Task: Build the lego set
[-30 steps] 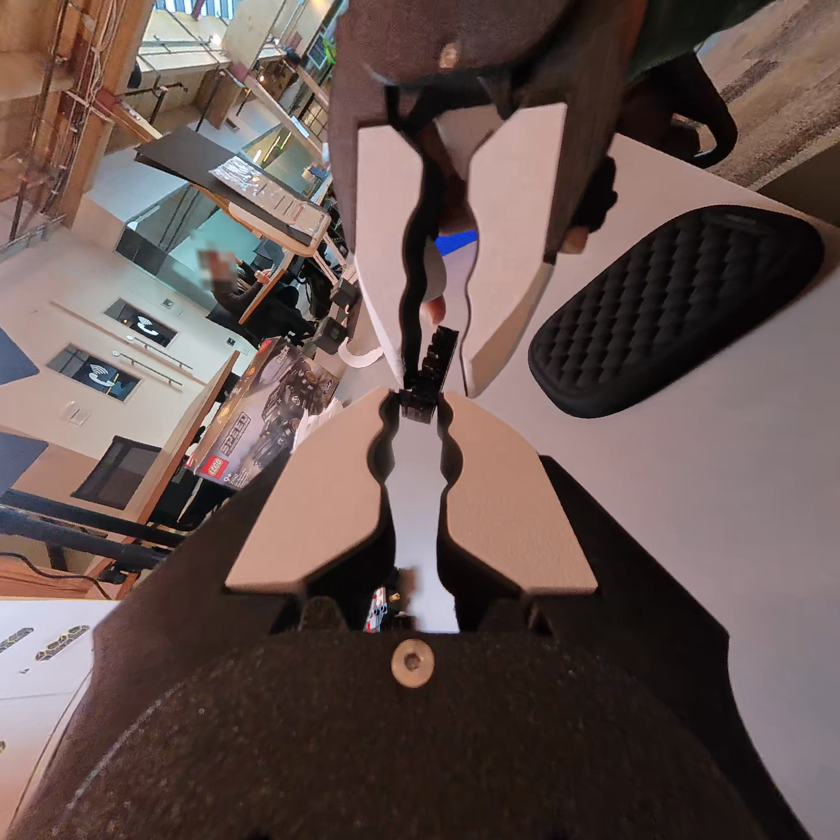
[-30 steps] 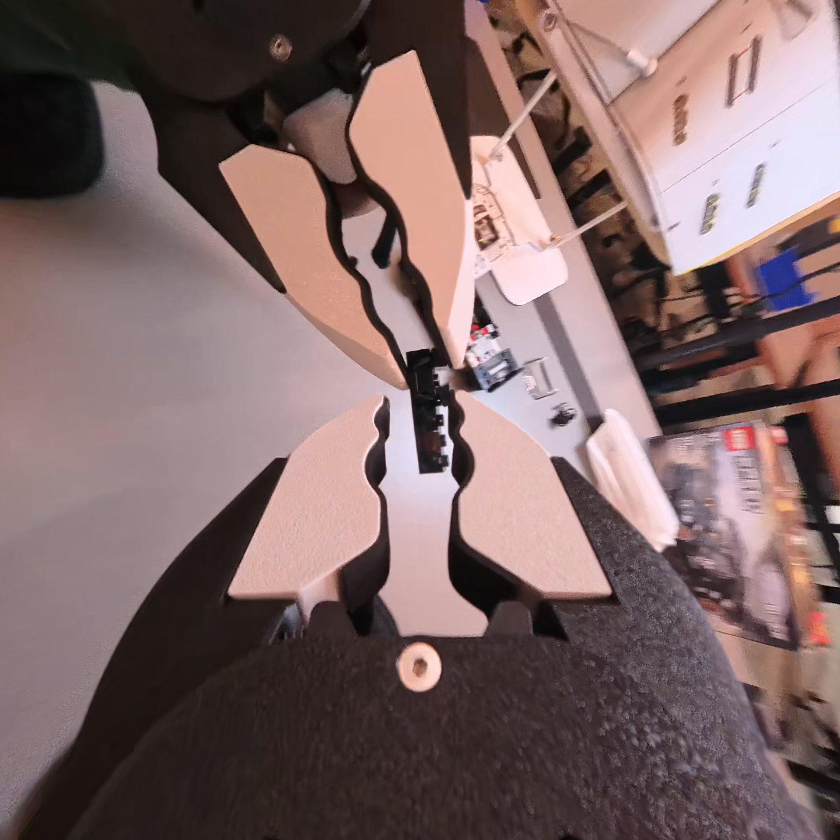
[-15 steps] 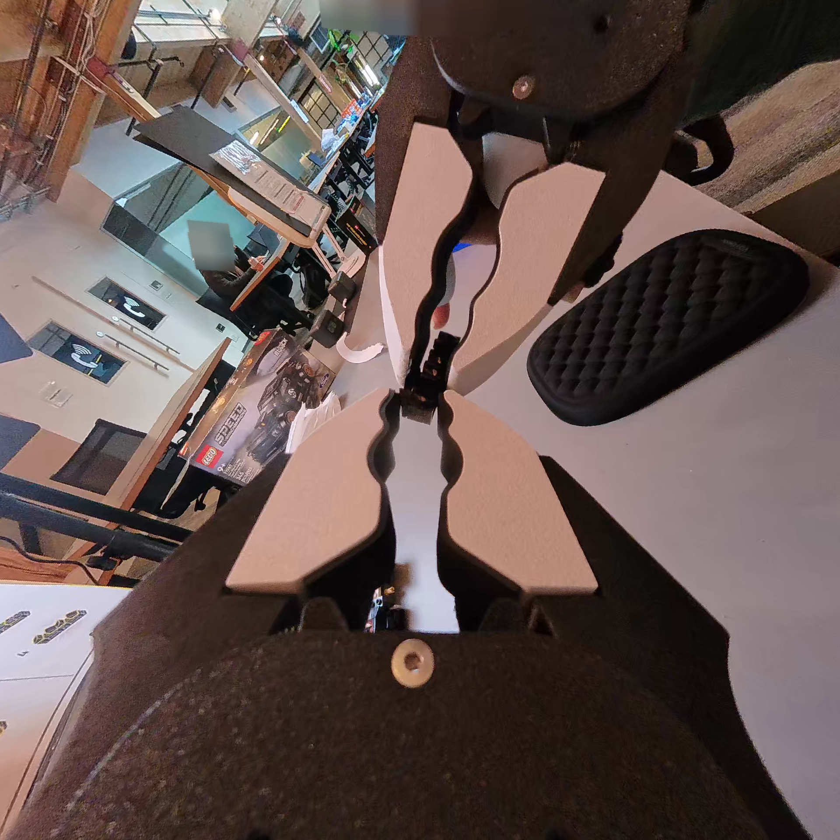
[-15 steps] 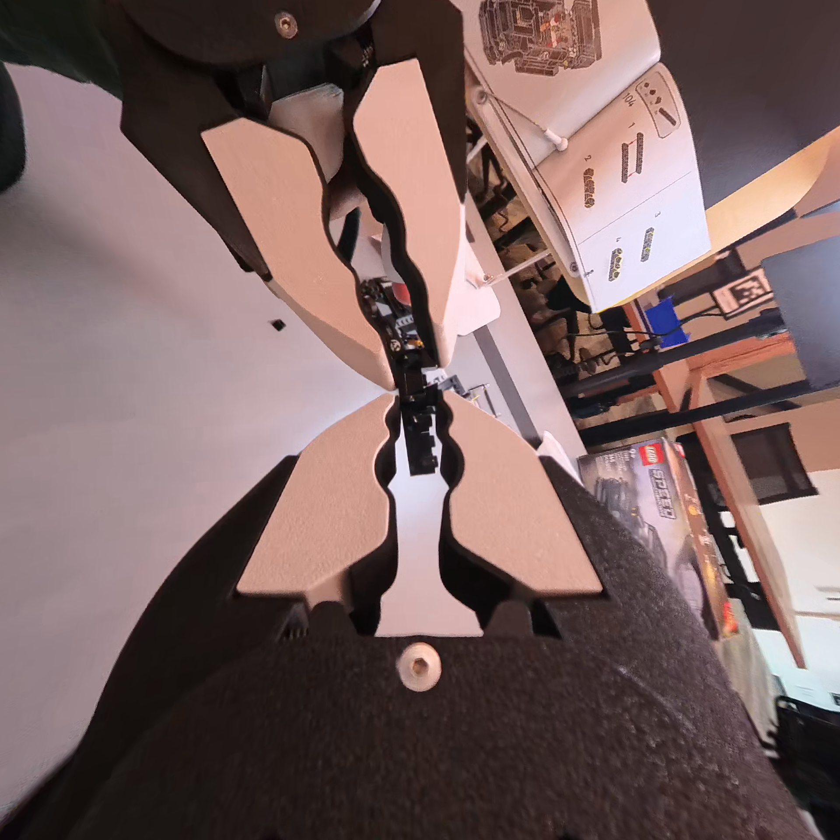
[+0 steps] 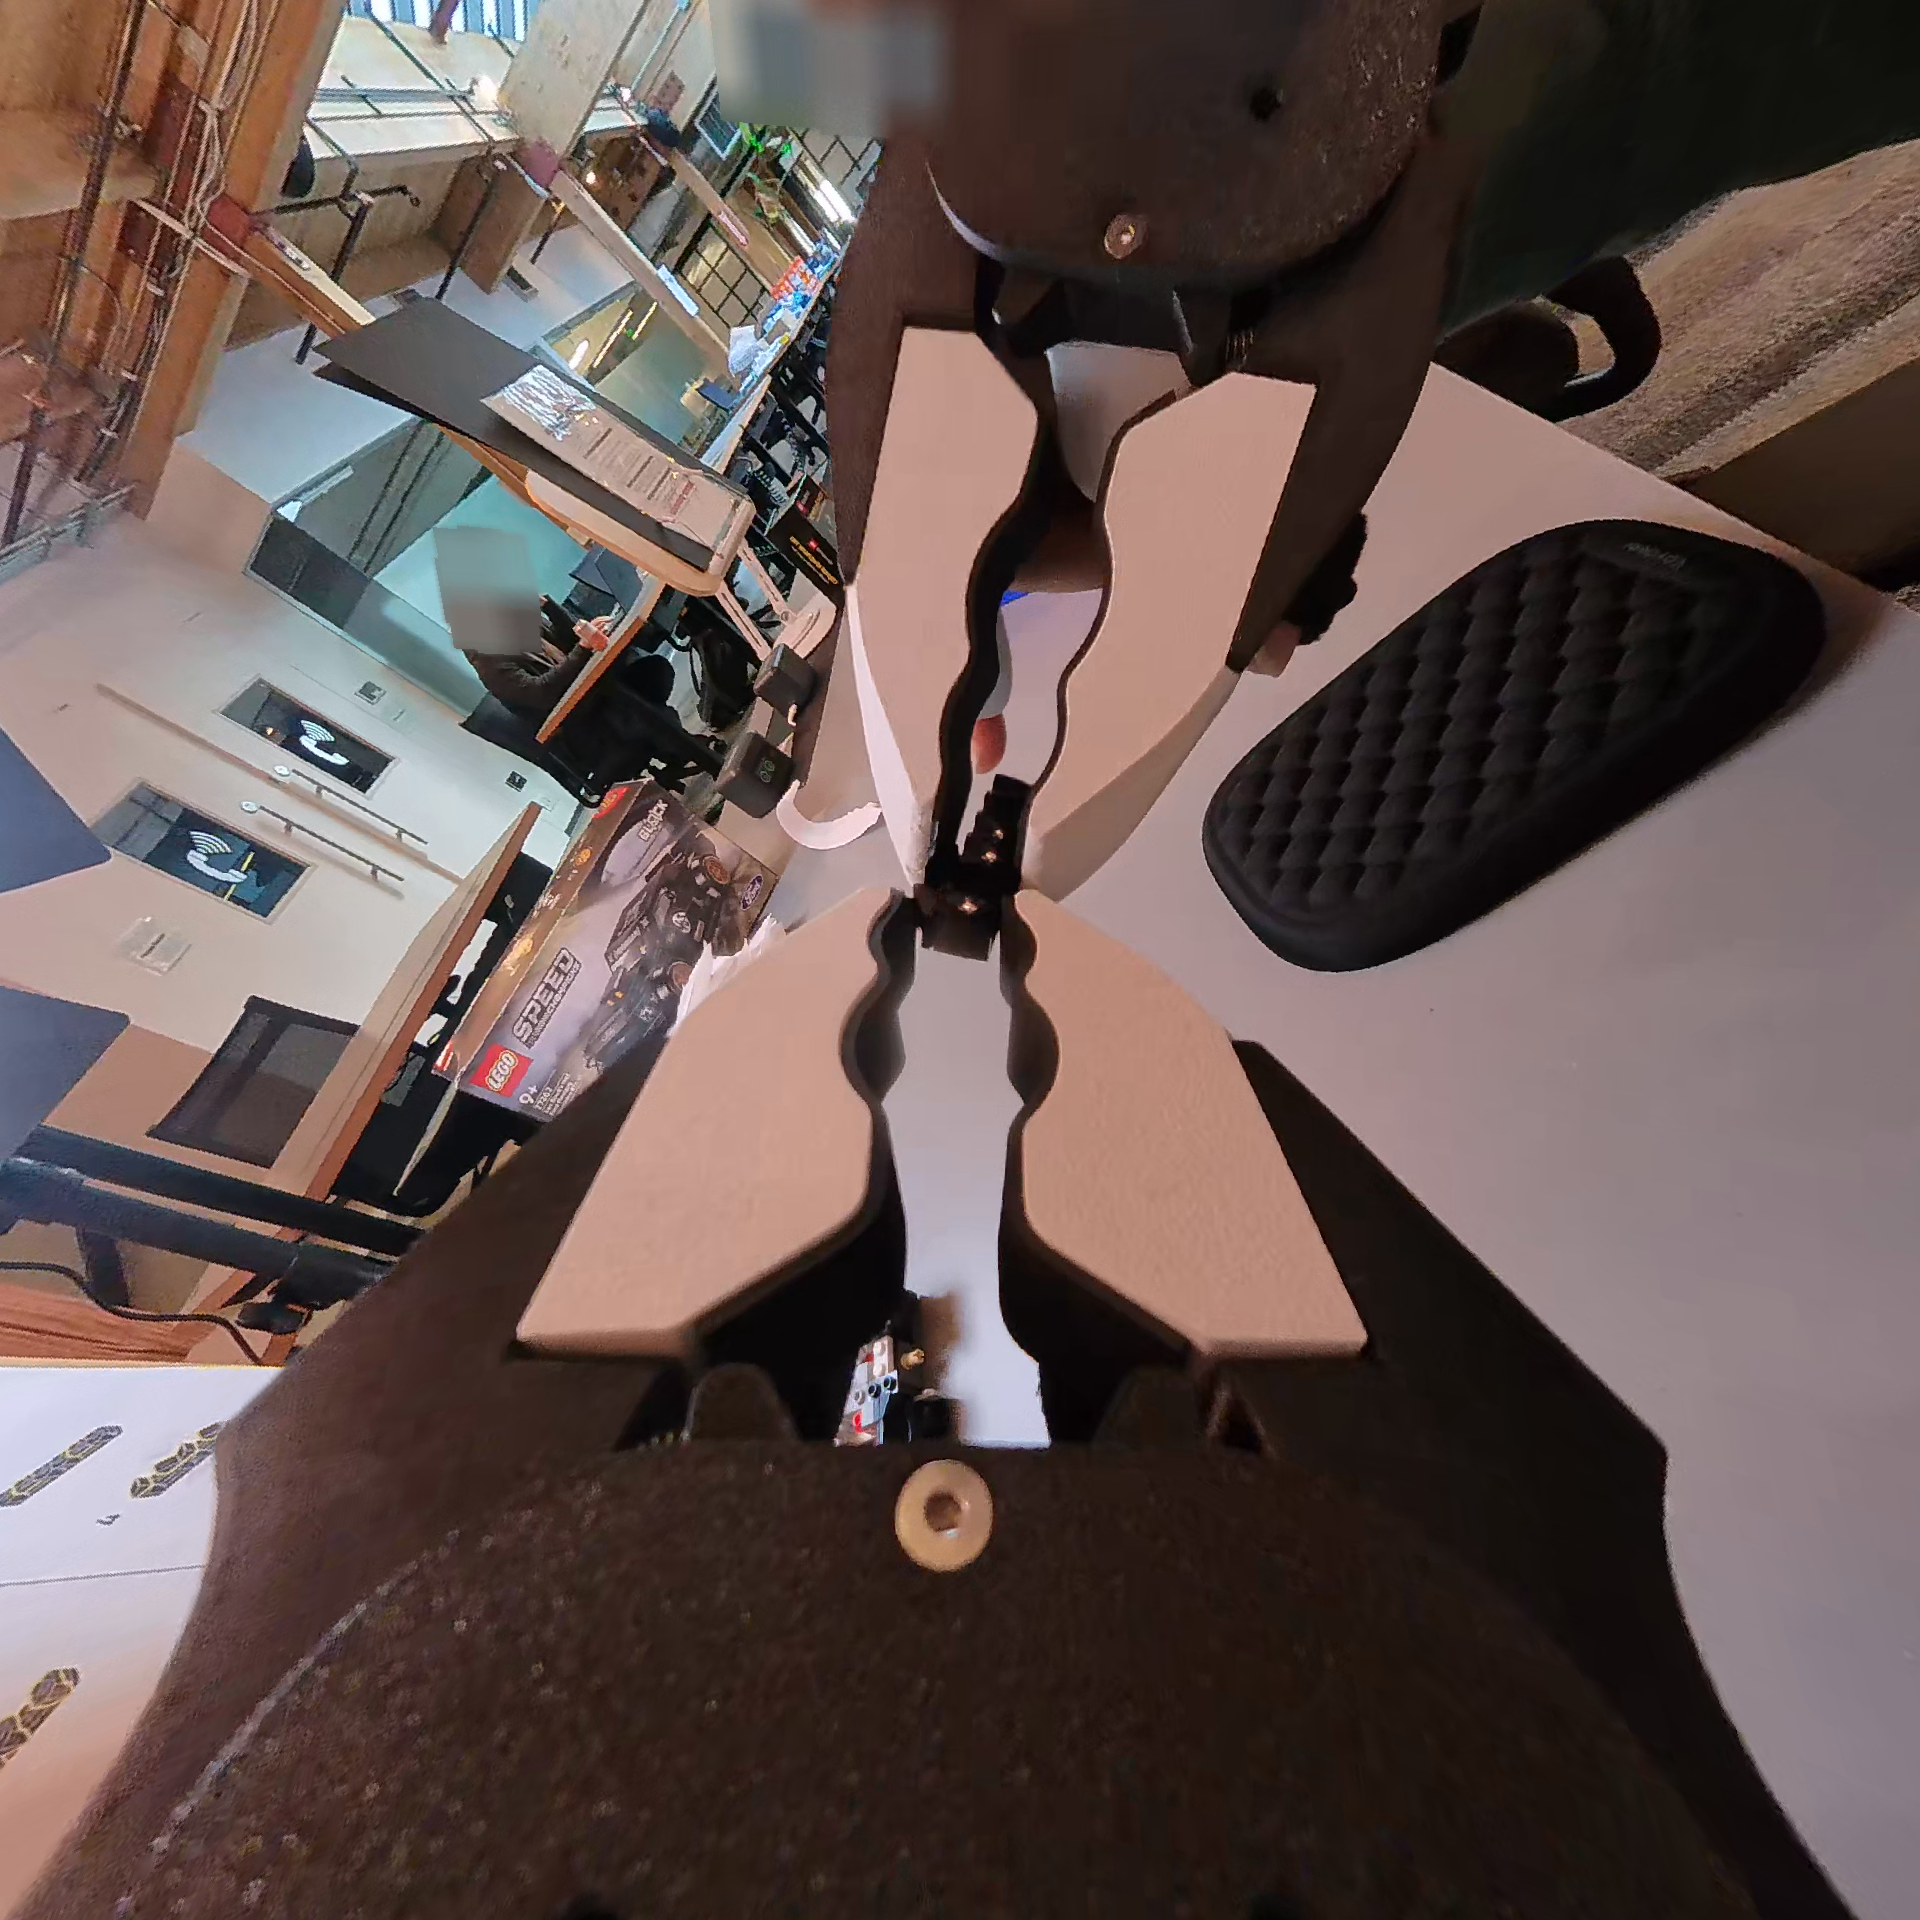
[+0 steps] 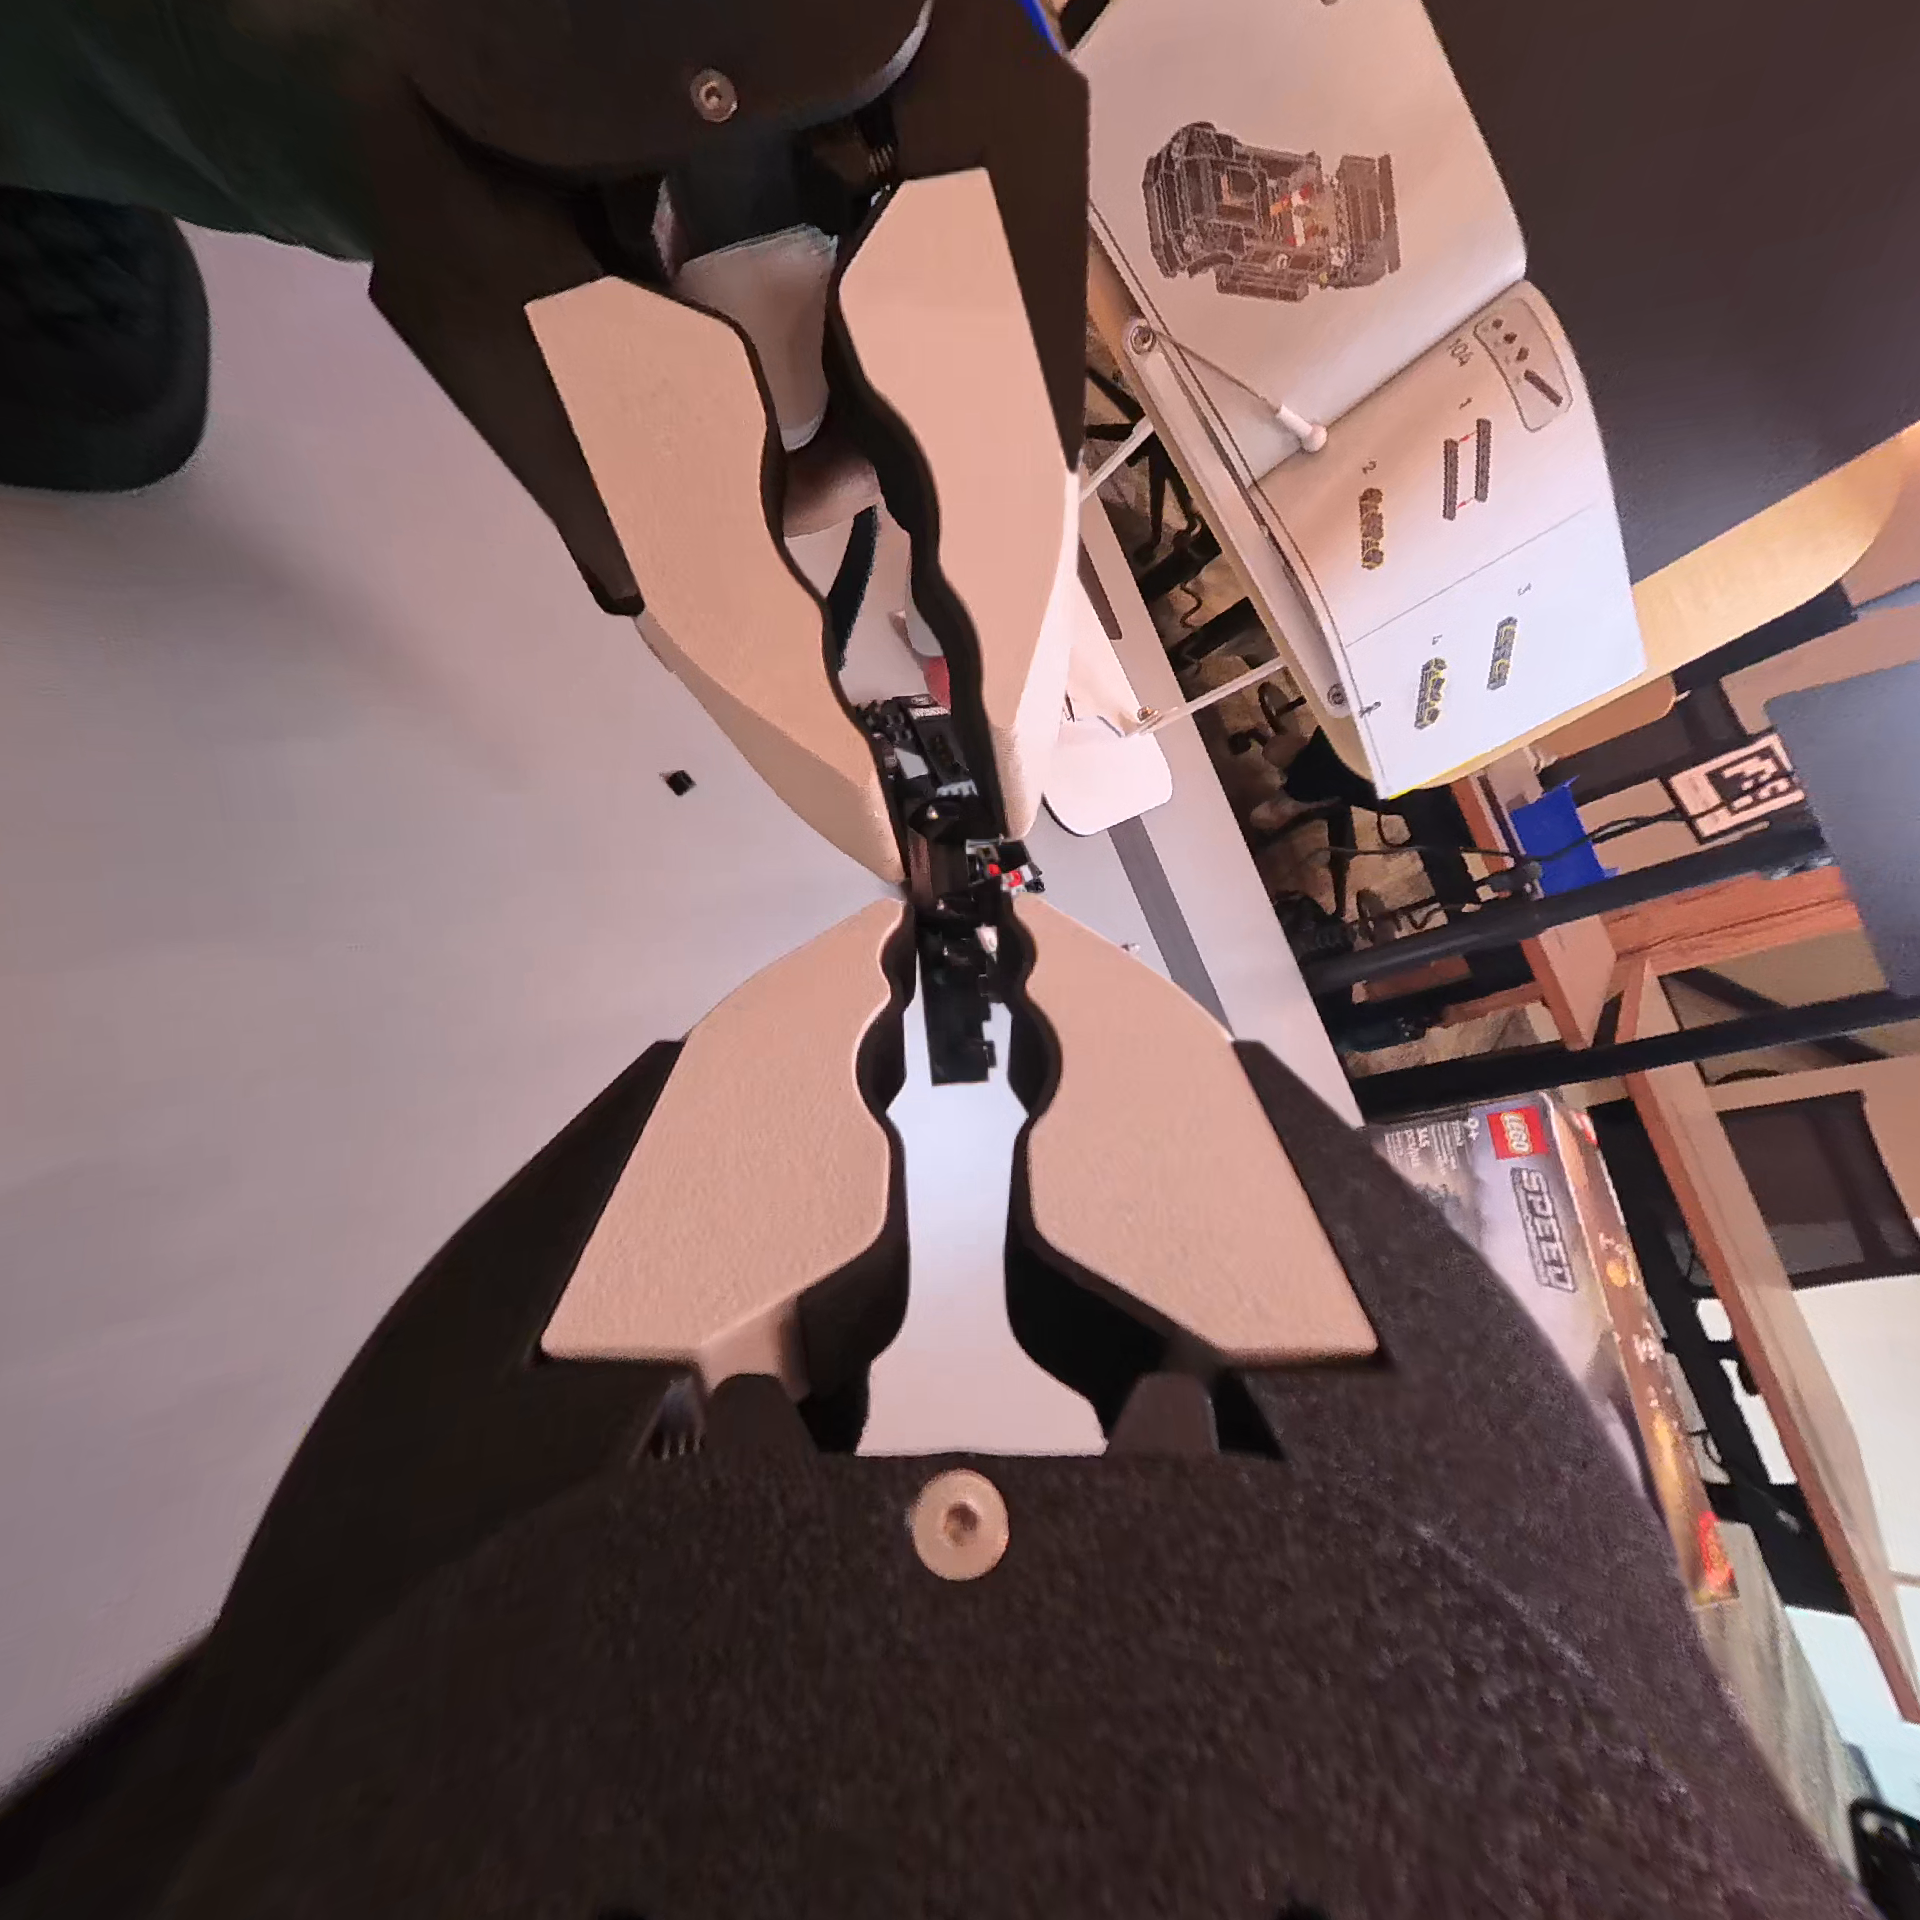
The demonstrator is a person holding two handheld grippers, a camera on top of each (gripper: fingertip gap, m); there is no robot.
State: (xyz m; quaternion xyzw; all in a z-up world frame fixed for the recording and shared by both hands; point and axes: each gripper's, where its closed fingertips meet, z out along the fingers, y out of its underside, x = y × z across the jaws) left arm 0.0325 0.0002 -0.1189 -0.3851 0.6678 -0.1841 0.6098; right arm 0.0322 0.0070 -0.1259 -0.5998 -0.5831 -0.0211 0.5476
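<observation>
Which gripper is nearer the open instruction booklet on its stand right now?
Left. The left gripper sits right beside the instruction booklet; the right gripper comes from the opposite side, both pinching the black Lego piece, with the booklet beyond its tips.

We count two grippers, left (image 5: 961, 909) and right (image 6: 956, 914), tip to tip over one tabletop (image 5: 1558, 1143). One black lego piece (image 6: 961, 1023) sits between them. We see one black pad (image 5: 1507, 748), one lego box (image 5: 613, 945), one open booklet (image 6: 1403, 416) and one loose black bit (image 6: 677, 781).
</observation>
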